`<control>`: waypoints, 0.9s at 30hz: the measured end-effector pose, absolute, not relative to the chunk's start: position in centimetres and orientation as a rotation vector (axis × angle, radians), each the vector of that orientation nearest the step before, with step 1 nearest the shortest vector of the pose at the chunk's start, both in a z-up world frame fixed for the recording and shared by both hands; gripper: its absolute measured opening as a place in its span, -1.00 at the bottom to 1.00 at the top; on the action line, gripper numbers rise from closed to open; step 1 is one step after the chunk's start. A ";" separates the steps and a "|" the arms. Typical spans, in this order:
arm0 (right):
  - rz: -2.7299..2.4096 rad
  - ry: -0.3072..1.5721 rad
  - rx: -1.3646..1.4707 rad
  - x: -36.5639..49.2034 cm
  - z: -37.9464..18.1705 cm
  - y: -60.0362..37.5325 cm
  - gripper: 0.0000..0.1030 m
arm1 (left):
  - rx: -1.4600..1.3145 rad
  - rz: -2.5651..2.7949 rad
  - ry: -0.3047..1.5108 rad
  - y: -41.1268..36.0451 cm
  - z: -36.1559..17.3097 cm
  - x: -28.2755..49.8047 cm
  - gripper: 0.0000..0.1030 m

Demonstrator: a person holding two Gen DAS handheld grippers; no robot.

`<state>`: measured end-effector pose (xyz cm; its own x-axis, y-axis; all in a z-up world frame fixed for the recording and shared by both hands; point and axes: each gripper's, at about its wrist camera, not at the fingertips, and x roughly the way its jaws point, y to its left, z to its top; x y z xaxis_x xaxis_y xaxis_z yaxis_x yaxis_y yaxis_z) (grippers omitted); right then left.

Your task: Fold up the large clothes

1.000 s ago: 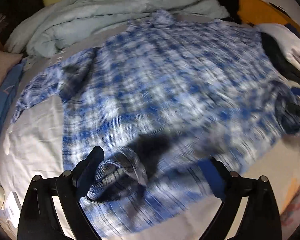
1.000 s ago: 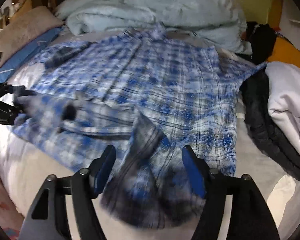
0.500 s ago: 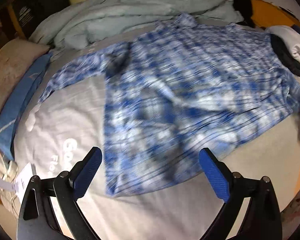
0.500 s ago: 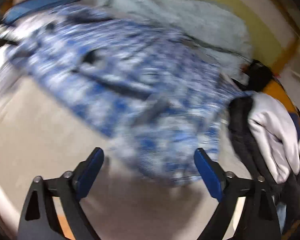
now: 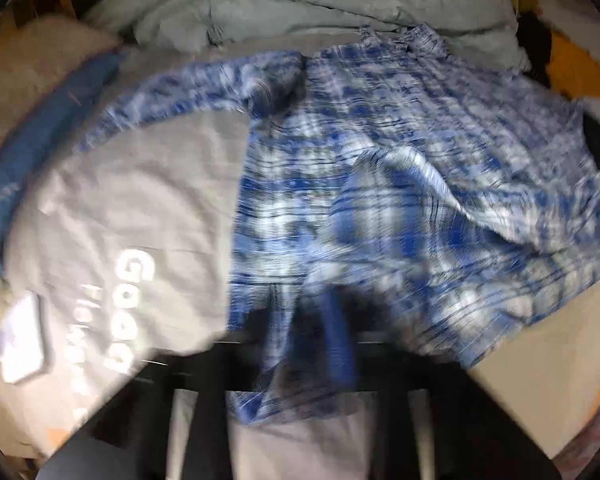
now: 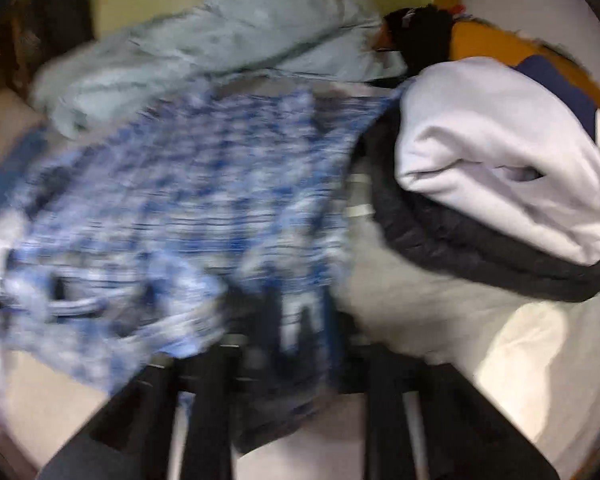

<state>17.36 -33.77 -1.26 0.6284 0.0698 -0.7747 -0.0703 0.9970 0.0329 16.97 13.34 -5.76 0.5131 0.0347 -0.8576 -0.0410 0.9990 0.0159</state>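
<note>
Plaid shirt point(image 5: 400, 168) spread on grey bedsheet point(image 5: 140, 208); duvet point(image 5: 300, 4) behind.

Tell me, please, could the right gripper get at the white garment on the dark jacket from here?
Probably not yet: the right gripper has plaid shirt cloth between its jaws, which have just been closing. The white garment lies uncovered atop the dark jacket.

Soft cloth everywhere, hard black plastic at the near edge.

The plaid shirt point(image 5: 380, 184) was thin woven cloth, matt and rumpled, on a smooth grey bedsheet point(image 5: 140, 208) with white printed lettering. The pale duvet point(image 6: 220, 48) looked puffy and soft; the white garment point(image 6: 500, 152) fleecy; the dark jacket point(image 6: 460, 240) quilted, faintly sheened. The left gripper point(image 5: 312, 336) and right gripper point(image 6: 296, 336) showed matt black plastic.
</note>
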 end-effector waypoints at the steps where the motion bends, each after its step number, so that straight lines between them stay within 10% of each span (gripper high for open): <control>1: 0.121 0.867 0.003 16.4 -0.8 -33.3 0.23 | -0.028 0.039 1.018 13.6 -5.8 17.1 -0.96; 24: 0.480 0.879 -0.611 9.5 -5.1 -23.4 0.27 | 0.076 0.187 0.842 12.5 -2.8 17.8 -0.96; 25: 0.440 0.870 -0.640 9.8 -5.7 -23.1 -0.03 | 0.079 0.189 0.844 12.5 -2.8 17.8 -0.96; 26: 0.388 0.861 -0.664 10.2 -6.2 -22.8 -0.87 | 0.077 0.189 0.841 12.5 -2.8 17.7 -0.96; 27: 0.344 0.861 -0.668 10.6 -6.4 -22.9 -0.93 | 0.072 0.188 0.835 12.5 -2.7 17.6 -0.96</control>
